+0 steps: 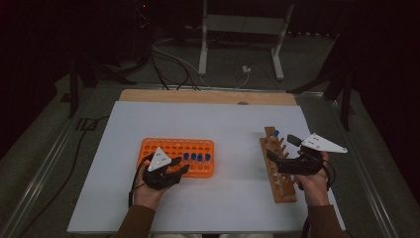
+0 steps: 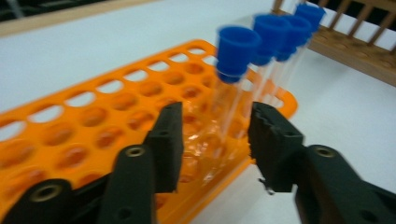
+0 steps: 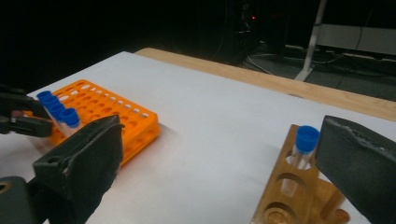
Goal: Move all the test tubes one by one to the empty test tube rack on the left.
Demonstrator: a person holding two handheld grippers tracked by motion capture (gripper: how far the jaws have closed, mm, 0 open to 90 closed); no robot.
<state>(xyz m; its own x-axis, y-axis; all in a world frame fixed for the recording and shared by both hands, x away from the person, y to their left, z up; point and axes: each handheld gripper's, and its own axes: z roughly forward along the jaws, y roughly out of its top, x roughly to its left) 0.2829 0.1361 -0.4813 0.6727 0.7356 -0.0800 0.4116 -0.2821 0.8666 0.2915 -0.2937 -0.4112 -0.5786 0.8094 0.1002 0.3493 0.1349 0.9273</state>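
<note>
Left gripper view: left gripper [image 2: 215, 140] open around capped tube [image 2: 231, 88] | high view: tube hidden

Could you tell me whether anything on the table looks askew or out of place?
Only slightly: the nearest tube in the orange rack leans a little between the left gripper's open jaws. Nothing looks spilled or damaged. One tube stands upright in the wooden rack.
</note>
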